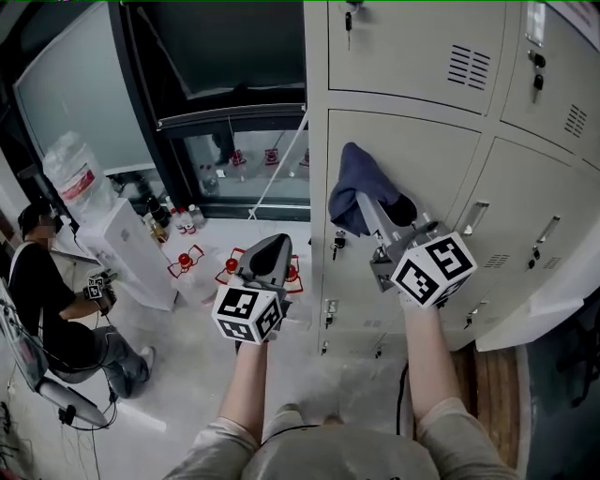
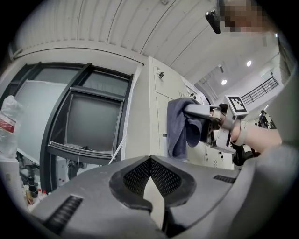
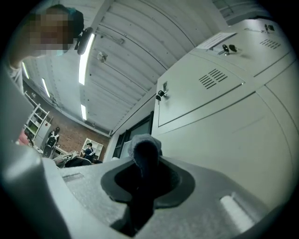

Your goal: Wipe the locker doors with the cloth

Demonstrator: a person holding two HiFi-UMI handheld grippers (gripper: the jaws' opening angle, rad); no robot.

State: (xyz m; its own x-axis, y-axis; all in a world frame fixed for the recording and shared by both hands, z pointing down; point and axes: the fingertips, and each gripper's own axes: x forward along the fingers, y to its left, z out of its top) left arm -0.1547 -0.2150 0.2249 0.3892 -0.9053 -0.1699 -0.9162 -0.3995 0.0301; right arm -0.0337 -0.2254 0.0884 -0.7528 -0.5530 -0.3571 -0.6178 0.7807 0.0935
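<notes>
LOCKER ROOM: A person stands before a bank of pale lockers with a hand-held gripper in each fist, bare forearms reaching forward. The right gripper is up at the locker fronts. Its jaws are clamped tight on a dark blue cloth. A bunched fold pokes out past the tips and the rest hangs in loose folds below. The cloth sits at the left edge of the middle door, beneath an upper door with vent slots and a key in its lock. Whether the fabric actually presses on the metal cannot be made out from here.

The left gripper is lower and off to the left, well apart from the lockers, and its nose is tilted upward. Its jaws are closed tip to tip with nothing between them. Only a sliver of locker shows through the small gap behind the pads.

Left of the lockers runs a dark-framed window. Beside it, a white cabinet carries a large clear water bottle, with several small bottles clustered near its side. At the far left of the room a second person in a dark top sits above the pale floor. Slim metal handles run down the lower locker doors to the right of the cloth.
</notes>
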